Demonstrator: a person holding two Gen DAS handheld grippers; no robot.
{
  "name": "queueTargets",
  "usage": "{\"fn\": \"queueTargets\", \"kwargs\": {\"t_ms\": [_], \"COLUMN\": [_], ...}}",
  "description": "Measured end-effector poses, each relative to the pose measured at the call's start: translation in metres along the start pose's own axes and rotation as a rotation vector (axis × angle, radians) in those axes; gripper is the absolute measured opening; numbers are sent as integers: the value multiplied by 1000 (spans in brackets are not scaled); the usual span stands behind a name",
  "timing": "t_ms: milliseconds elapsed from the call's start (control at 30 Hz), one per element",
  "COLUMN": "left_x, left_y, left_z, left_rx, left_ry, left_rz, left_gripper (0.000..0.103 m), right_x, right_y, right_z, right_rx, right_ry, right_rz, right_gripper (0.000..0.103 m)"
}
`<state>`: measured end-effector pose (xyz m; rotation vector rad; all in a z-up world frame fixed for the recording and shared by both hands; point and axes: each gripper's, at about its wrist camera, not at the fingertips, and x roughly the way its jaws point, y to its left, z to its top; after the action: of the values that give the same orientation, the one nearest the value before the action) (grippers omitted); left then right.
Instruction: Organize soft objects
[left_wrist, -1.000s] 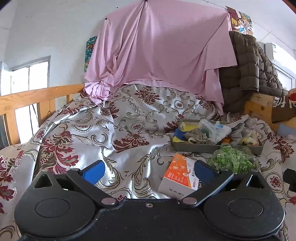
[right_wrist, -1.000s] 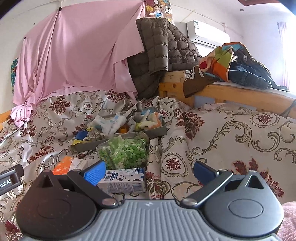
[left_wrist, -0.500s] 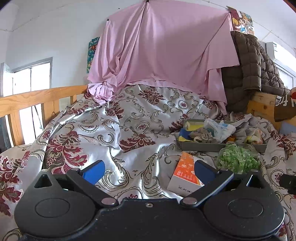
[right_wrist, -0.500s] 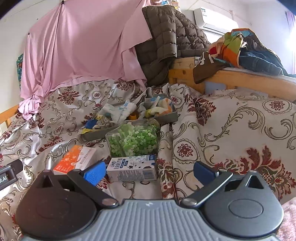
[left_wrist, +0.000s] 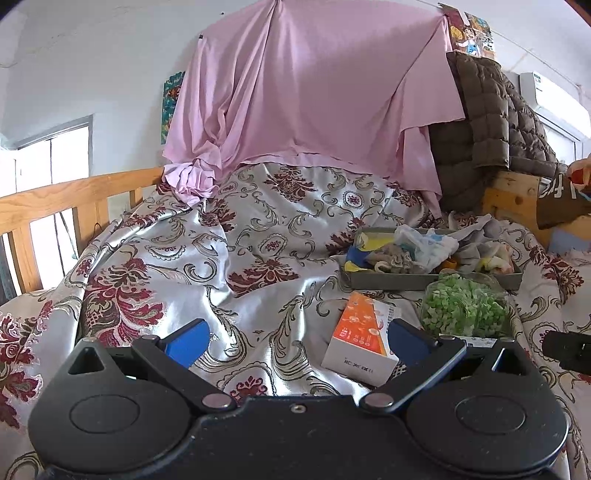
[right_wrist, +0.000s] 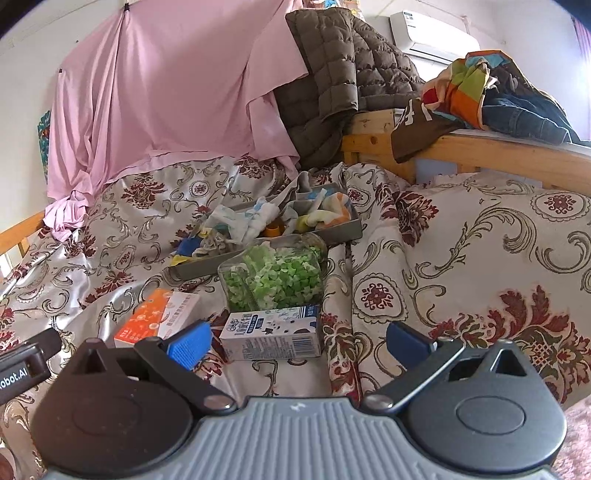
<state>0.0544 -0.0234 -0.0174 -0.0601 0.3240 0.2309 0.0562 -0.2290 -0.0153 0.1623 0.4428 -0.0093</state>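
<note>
Before the grey tray (right_wrist: 343, 230) on the bed, both grippers, left gripper (left_wrist: 295, 338) and right gripper (right_wrist: 299, 338), hover released and empty; next, likely picking the milk carton (right_wrist: 271, 336).

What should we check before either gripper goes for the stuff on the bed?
1. Left gripper open and empty: ok.
2. Right gripper open and empty: ok.
3. Gray tray has spare room: not ok, cloths fill it.
4. Milk carton free to grasp: ok, lying flat just ahead of the right gripper, clear of its fingers.
5. Orange box free to grasp: ok, lying flat; the left gripper's right finger covers one corner in view, contact cannot tell.
6. Bag of green pieces sealed: cannot tell.
</note>
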Motion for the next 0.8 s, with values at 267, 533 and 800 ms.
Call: {"fn": "queueTargets", "kwargs": {"t_ms": [267, 533, 800], "left_x": [0, 0, 2], "left_y": [0, 0, 2], "left_z": [0, 0, -3], "left_rx": [-8, -8, -15], "left_ry": [2, 4, 15], "left_rz": [5, 7, 10], "left_gripper": [102, 102, 102], "right_x": [0, 1, 2], "right_y": [3, 4, 4], "right_z": [-1, -2, -2], "right_rx": [-8, -11, -10], "right_ry": [7, 20, 21], "right_rz": [2, 10, 13], "right_gripper": [103, 103, 103]}}
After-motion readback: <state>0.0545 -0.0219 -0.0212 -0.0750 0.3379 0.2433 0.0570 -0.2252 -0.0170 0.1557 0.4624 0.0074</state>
